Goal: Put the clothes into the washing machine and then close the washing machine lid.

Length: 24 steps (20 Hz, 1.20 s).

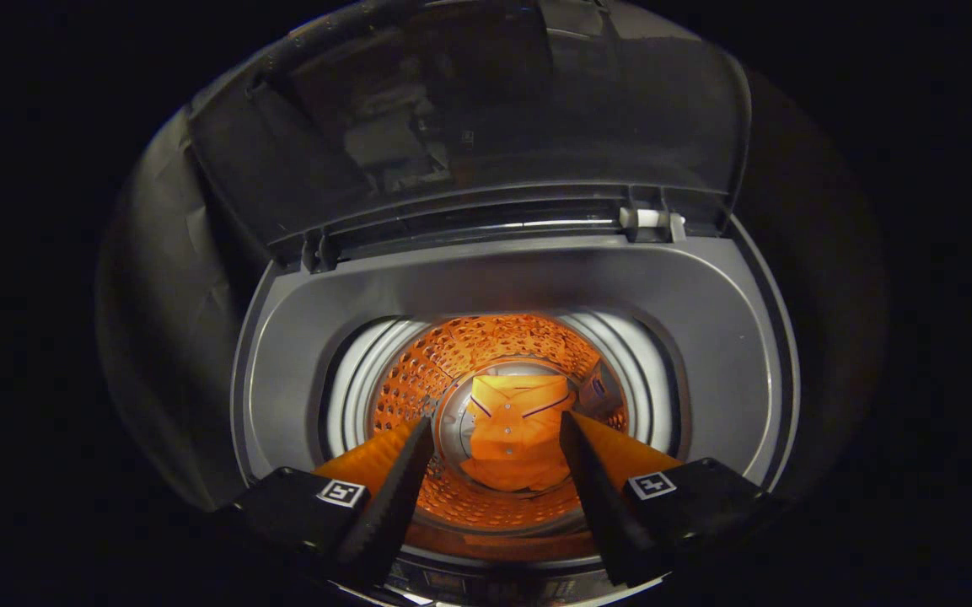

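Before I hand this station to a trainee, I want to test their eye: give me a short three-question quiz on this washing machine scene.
1. True or false: the lid is shut.
2. Where does the orange shirt lie?
A. at the bottom of the drum
B. draped over the machine's grey rim
C. pinched between the fingers
3. Fill in: the gripper is ____, holding nothing.

Key:
1. False; the lid stands raised behind the opening.
2. A; it lies in the drum, beyond the fingertips.
3. open
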### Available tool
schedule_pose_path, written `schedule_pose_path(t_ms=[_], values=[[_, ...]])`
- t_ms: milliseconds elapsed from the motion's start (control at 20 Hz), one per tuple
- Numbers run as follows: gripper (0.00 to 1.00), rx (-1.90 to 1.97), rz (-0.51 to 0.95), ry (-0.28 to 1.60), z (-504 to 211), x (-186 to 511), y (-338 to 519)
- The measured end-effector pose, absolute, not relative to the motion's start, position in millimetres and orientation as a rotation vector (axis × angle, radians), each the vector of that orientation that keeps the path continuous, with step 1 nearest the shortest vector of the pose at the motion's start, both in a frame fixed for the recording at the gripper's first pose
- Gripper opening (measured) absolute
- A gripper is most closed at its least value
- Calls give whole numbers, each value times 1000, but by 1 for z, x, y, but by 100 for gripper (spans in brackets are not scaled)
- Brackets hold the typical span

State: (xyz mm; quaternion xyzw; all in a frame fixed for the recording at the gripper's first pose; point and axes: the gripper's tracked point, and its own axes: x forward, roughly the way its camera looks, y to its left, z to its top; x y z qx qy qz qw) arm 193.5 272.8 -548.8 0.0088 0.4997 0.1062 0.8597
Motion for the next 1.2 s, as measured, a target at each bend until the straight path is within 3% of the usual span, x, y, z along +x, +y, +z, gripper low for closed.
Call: schedule_pose_path(t_ms=[400, 750, 1200], values=[[99, -10, 235, 887, -453, 191, 273], [99, 31, 266, 674, -332, 228, 295], [99, 16, 288, 537, -255, 287, 320]])
